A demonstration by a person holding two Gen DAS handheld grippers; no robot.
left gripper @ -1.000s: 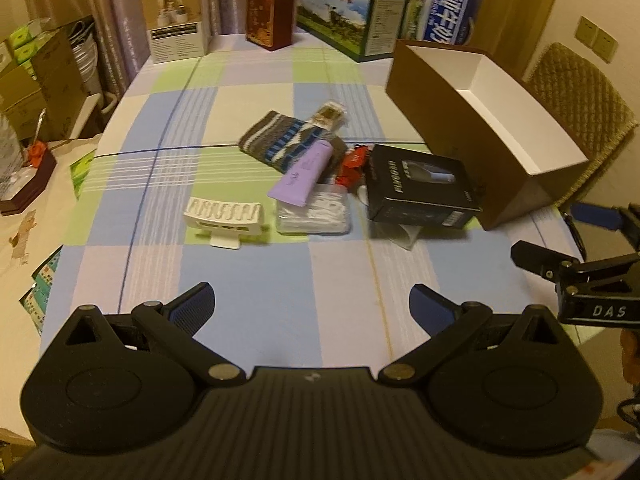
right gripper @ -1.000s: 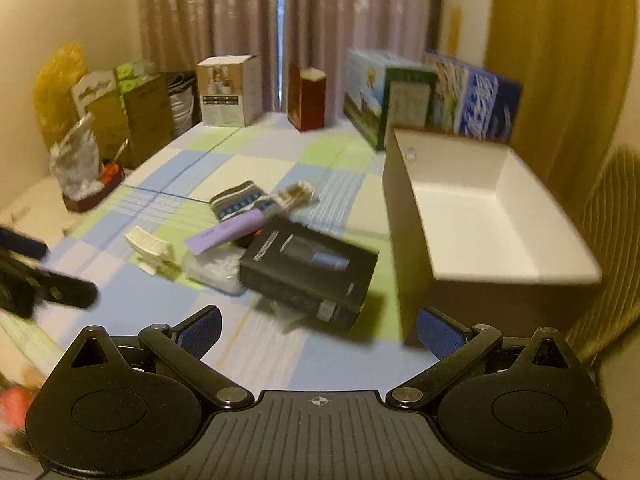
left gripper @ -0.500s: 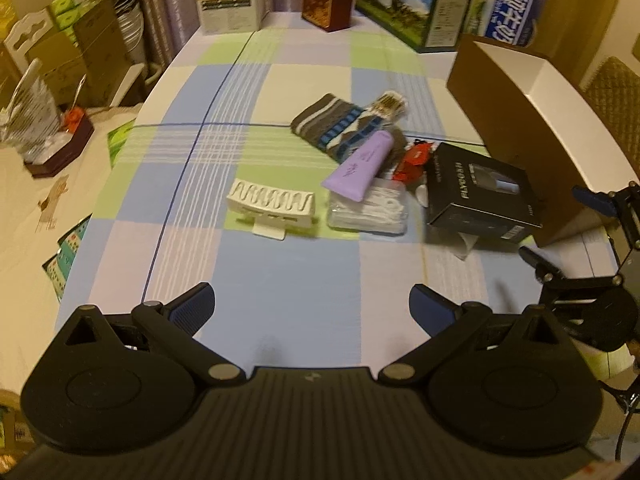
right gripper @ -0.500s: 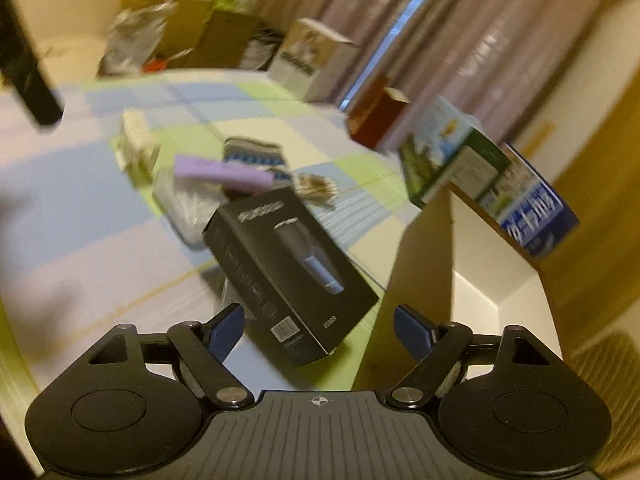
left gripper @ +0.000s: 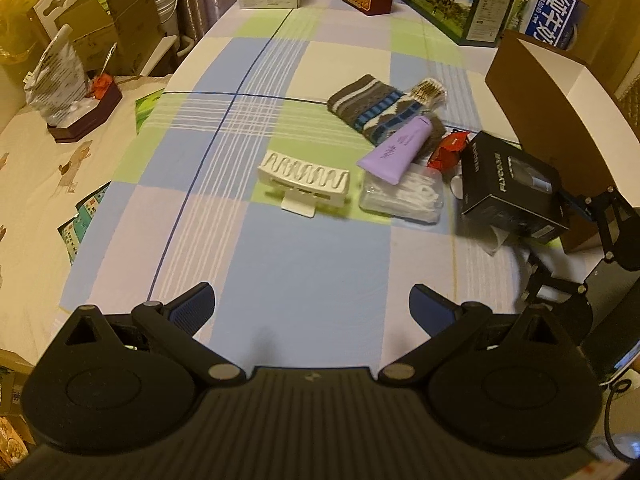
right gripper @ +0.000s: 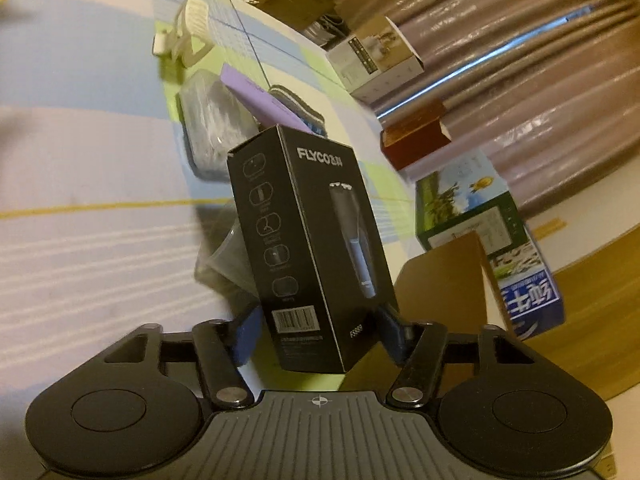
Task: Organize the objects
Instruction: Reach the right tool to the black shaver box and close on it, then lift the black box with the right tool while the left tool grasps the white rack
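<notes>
Right tongs (right gripper: 316,330): half a second ago your blue pads stood apart in front of the black shaver box (right gripper: 310,240); now they are clamped on its near end, one pad against each side.
Black shaver box: in the right wrist view it has gone from lying flat on the counter (left gripper: 304,264) to standing up out of your tongs, its barcode end nearest the camera. In the left wrist view the box (left gripper: 508,188) is just beside the open brown carton (left gripper: 548,108), with your right tongs (left gripper: 576,208) at its end.
Left tongs (left gripper: 310,306): apart and holding nothing, over bare checked cloth, as before.
Left view: it sits nearer the clutter than a second ago.
Other items: the white rack (left gripper: 306,180), the clear packet of swabs (left gripper: 402,196), the purple tube (left gripper: 398,148) and the striped sock (left gripper: 372,106) lie where they did, the tube resting across the packet and the sock.
</notes>
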